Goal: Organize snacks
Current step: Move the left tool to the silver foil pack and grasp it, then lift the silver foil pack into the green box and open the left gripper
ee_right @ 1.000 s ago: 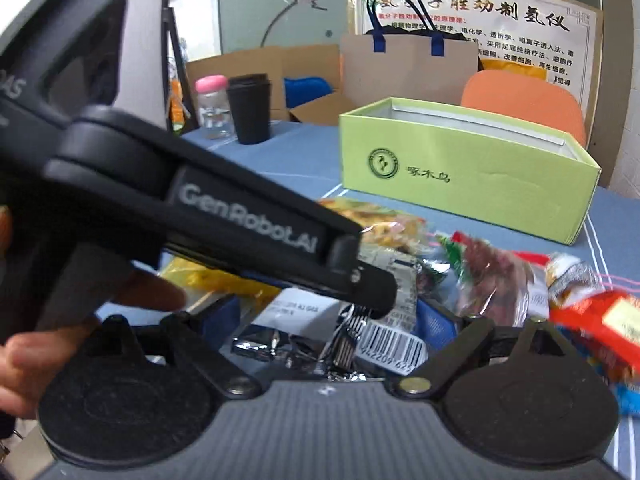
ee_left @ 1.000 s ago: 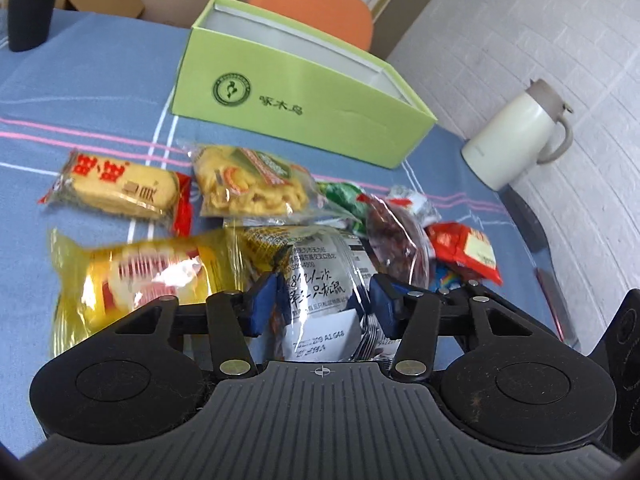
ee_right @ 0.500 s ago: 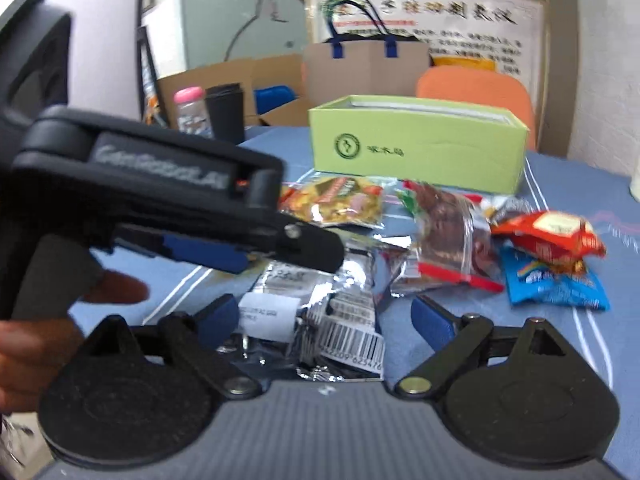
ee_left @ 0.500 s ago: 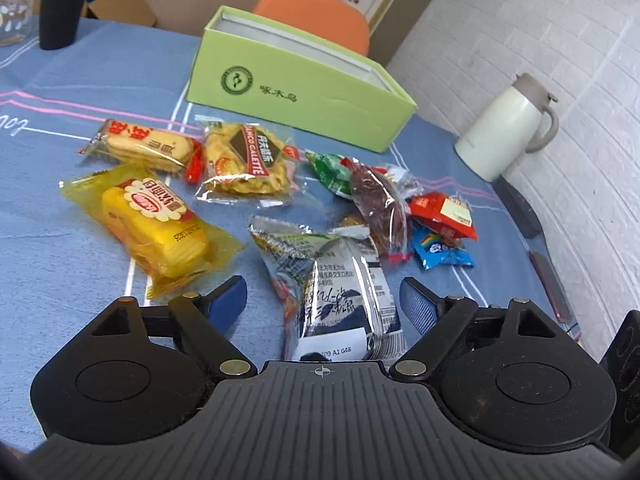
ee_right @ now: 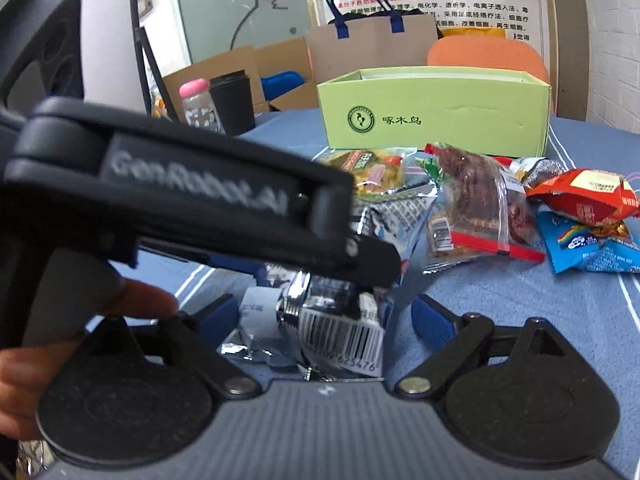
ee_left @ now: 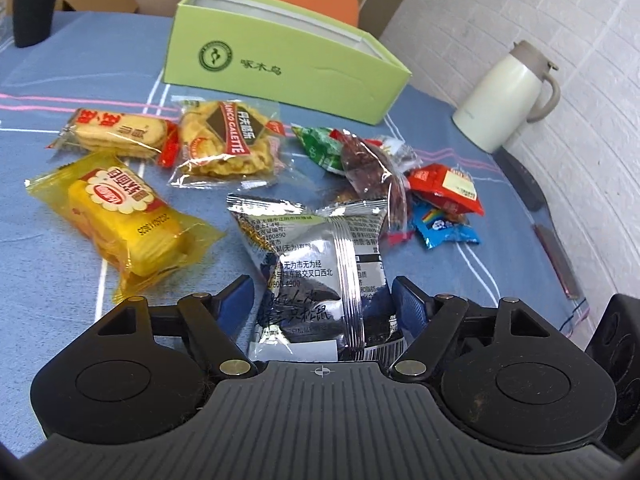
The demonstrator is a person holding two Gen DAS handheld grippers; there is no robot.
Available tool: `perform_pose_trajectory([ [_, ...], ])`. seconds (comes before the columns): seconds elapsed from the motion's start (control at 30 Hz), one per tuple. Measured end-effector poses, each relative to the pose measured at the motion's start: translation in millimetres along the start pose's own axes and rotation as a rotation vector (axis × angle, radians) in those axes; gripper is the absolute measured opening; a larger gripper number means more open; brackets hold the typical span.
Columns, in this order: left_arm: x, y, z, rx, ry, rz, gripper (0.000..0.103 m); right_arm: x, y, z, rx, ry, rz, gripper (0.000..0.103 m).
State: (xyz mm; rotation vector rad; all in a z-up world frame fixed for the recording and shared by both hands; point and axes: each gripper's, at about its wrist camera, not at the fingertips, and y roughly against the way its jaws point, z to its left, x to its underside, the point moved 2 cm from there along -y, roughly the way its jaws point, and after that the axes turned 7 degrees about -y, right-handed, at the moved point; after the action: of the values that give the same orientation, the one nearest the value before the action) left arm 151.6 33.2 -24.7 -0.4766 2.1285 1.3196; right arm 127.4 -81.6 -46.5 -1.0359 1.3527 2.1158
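A silver snack packet (ee_left: 316,276) lies on the blue tablecloth between the fingers of my left gripper (ee_left: 322,300), whose jaws stand open on either side of it. The same packet (ee_right: 340,320) also lies between the open fingers of my right gripper (ee_right: 326,320). The left gripper's body (ee_right: 180,196) crosses the right wrist view just above the packet. The open green box (ee_left: 280,56) stands at the back. Loose snacks lie before it: a yellow packet (ee_left: 120,220), biscuits (ee_left: 120,134), a galette packet (ee_left: 228,140), a dark red bag (ee_left: 372,168).
A white kettle (ee_left: 508,100) stands at the right near the brick wall. A black cup (ee_left: 32,4) and a pink-capped jar (ee_right: 198,108) stand at the back left. Red (ee_left: 444,188) and blue (ee_left: 444,228) small packets lie at the right. An orange chair (ee_right: 488,56) stands behind the box.
A second ago my left gripper was pinched on the silver packet; it opened and drew back, and now it sits low around the packet again, jaws narrower. The right gripper stayed open.
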Motion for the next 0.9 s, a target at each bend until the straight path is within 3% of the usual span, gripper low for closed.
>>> perform_pose_trajectory([
  [0.13, -2.6, -3.5, 1.5, 0.031, 0.006, 0.011, 0.059, -2.8, 2.2, 5.9, 0.04, 0.08, -0.014, 0.092],
  [0.43, -1.8, -12.9, 2.4, 0.037, -0.006, 0.032, 0.058, 1.6, -4.5, -2.9, 0.011, 0.034, -0.009, 0.092],
  [0.6, 0.0, -8.0, -2.3, 0.044, -0.016, 0.028, 0.039, 2.4, 8.4, 5.0, -0.006, 0.039, -0.026, 0.079],
  [0.73, -13.1, 10.3, -8.2, 0.099, -0.004, -0.027, 0.038, -13.3, 28.7, 10.3, 0.004, 0.079, -0.09, 0.079],
  [0.9, -53.5, 18.1, -19.2, 0.086, -0.052, -0.104, 0.038, -52.9, 26.8, 3.3, 0.003, 0.121, -0.154, 0.081],
])
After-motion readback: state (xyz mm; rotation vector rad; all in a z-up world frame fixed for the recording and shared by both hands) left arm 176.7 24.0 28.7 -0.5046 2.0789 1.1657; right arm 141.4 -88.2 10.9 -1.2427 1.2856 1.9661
